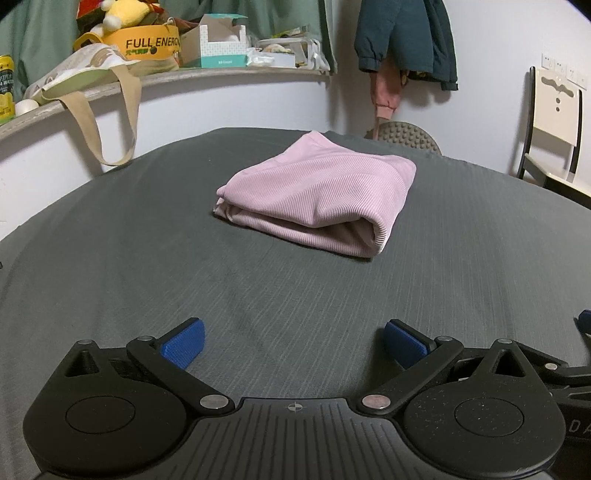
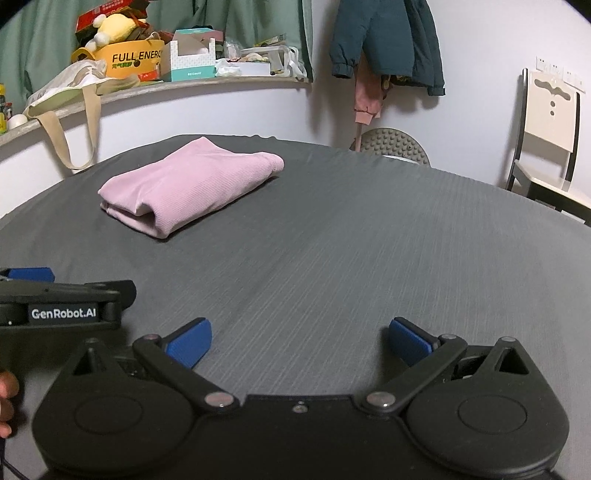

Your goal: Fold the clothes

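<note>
Pink ribbed garment, folded into a compact rectangular bundle, lies on the grey bedsheet toward the far side, its rolled fold edge turned toward the viewer. Left gripper and right gripper sit low over the sheet at the near edge, each with its blue pads spread wide and holding nothing; both are well apart from the garment. In the right wrist view the left gripper's body crosses the lower left corner, just beside a hand.

The folding appears finished, or nearly so. If a final tidy is wanted, the layers at the near left corner look slightly uneven; a good correction would press or pinch only that corner, leaving the main fold untouched.

Surroundings: a curved shelf behind the bed carries a yellow tub, a plush toy and a tissue box; a tote bag hangs off its edge. A dark jacket hangs on the wall, a chair stands at right. Nothing lies between grippers and garment.
</note>
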`<state>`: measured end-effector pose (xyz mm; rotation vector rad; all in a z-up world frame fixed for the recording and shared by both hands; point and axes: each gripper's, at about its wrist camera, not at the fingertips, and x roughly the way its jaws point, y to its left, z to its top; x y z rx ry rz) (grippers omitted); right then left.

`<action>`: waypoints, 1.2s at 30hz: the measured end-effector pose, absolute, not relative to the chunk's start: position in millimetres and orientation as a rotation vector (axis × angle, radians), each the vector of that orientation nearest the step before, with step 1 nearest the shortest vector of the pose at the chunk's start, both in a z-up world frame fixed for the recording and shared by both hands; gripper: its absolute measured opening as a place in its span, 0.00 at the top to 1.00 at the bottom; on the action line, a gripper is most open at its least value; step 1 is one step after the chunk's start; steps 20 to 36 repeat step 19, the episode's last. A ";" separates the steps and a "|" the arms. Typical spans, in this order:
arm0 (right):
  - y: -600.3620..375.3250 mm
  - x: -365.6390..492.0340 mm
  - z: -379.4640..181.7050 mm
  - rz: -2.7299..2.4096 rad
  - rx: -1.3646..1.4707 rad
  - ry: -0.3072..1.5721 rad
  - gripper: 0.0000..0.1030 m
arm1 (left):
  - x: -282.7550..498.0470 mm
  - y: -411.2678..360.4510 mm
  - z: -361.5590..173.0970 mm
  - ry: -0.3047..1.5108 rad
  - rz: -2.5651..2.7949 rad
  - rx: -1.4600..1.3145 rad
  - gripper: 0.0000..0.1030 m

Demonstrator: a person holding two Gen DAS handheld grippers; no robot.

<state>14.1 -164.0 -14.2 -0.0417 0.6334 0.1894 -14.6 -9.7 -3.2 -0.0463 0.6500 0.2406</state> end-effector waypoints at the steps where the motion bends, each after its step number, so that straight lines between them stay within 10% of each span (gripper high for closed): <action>1: -163.9 14.2 -14.2 0.189 -0.043 0.633 0.00 | -14.5 -9.8 -3.2 0.650 0.243 -0.048 0.00; 36: -161.9 13.7 -15.0 0.186 -0.051 0.629 0.00 | -14.9 -11.7 -3.6 0.649 0.254 -0.049 0.00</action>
